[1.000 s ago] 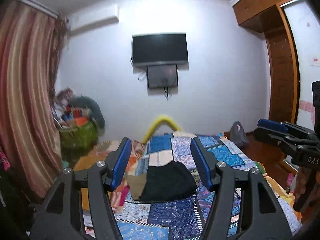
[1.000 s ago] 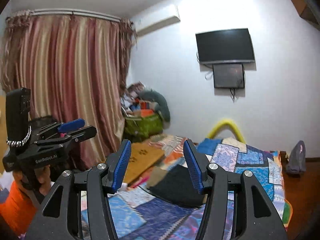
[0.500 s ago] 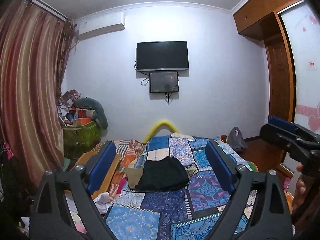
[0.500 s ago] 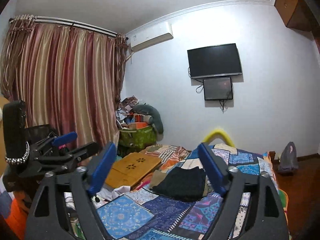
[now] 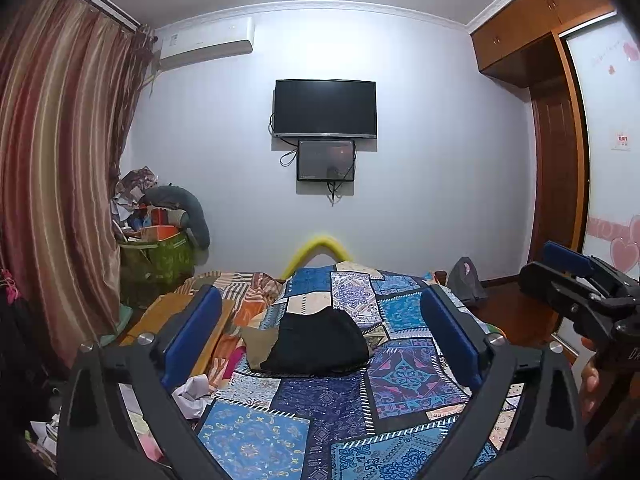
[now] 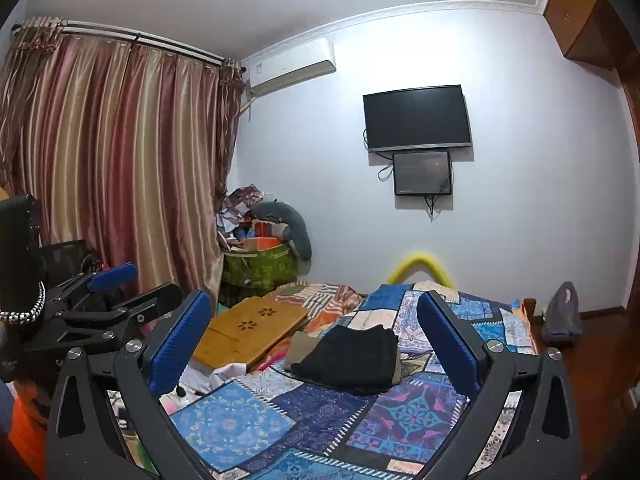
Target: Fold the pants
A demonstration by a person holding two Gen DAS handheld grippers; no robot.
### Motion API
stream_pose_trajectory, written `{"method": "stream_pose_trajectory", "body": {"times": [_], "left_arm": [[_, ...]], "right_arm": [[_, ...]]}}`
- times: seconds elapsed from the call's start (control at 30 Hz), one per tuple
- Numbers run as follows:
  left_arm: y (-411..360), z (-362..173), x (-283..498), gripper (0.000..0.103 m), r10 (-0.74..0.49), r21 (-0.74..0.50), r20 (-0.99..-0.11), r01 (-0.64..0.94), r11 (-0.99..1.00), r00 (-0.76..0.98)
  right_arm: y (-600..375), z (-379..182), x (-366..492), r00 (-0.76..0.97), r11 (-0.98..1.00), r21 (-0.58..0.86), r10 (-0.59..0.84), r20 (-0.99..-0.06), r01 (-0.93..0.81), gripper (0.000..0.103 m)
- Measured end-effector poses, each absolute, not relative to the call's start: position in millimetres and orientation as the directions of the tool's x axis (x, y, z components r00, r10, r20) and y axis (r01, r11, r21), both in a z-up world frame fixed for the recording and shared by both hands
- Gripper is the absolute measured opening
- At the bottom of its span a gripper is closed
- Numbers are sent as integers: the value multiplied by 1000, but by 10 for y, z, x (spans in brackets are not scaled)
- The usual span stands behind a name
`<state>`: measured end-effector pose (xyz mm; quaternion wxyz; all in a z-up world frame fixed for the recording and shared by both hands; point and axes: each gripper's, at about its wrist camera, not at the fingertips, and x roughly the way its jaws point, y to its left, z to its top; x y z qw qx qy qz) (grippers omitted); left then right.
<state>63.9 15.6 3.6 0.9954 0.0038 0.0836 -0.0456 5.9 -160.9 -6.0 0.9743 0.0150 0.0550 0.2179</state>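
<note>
Lying folded on the patchwork bedspread [image 5: 404,376], the black pants [image 5: 320,340] are sitting well ahead of both grippers, left gripper [image 5: 320,334] and right gripper [image 6: 314,342], whose jaws are gaping wide, holding nothing.

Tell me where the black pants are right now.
The black pants lie folded mid-bed on the quilt, centred ahead in both wrist views, atop a tan cloth, right of the wooden tray.

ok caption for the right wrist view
Open right tool held above folded black pants on a patchwork bedspread.
</note>
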Motion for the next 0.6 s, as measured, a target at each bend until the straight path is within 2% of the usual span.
{"method": "stream_pose_trajectory", "body": {"times": [0.6], "left_arm": [[152,-31,694,101,-111,-6,-184,112,994,977]], "right_arm": [[-1610,-84,31,899,908,55,420,-128,-416,102]]}}
